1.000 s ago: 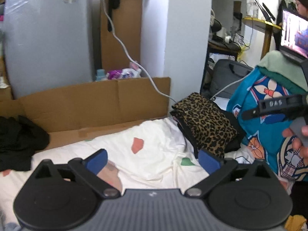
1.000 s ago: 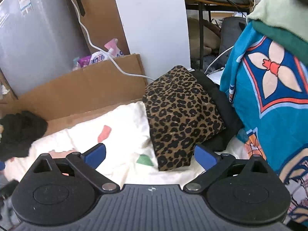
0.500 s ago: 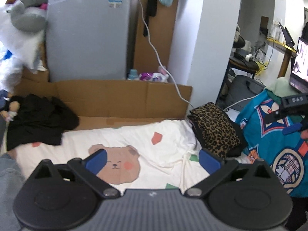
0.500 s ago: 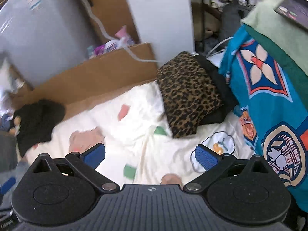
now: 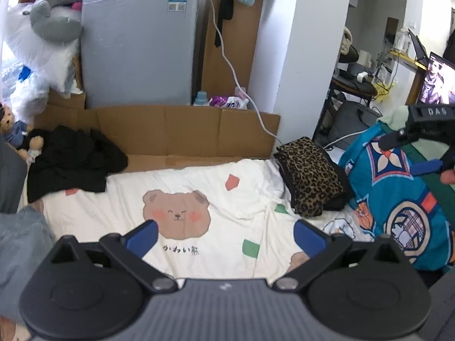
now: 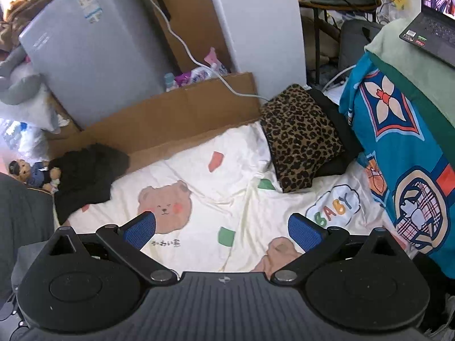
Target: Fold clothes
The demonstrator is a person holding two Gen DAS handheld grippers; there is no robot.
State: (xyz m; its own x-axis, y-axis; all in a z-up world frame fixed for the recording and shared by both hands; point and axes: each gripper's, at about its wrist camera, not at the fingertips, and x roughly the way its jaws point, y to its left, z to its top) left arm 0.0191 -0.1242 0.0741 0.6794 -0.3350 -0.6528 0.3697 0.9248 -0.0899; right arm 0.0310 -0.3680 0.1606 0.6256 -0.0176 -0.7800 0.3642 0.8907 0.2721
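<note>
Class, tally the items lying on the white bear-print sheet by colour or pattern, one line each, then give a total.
Leopard-print folded garment: 1
Black folded item beneath the leopard-print one: 1
Black crumpled garment pile at the sheet's far left corner: 1
Total: 3
Both grippers, left and right, are open and empty.

The black garment (image 5: pixel 71 164) is a dark heap, its folds and shape unreadable; the black item (image 6: pixel 338 130) under the leopard-print clothing (image 6: pixel 301 139) shows only an edge; the right gripper (image 5: pixel 426 145) is cut by the left view's right edge, fingers barely seen; the laptop (image 6: pixel 429 34) runs off frame; the fridge (image 5: pixel 136 42) labels are too small to read.
</note>
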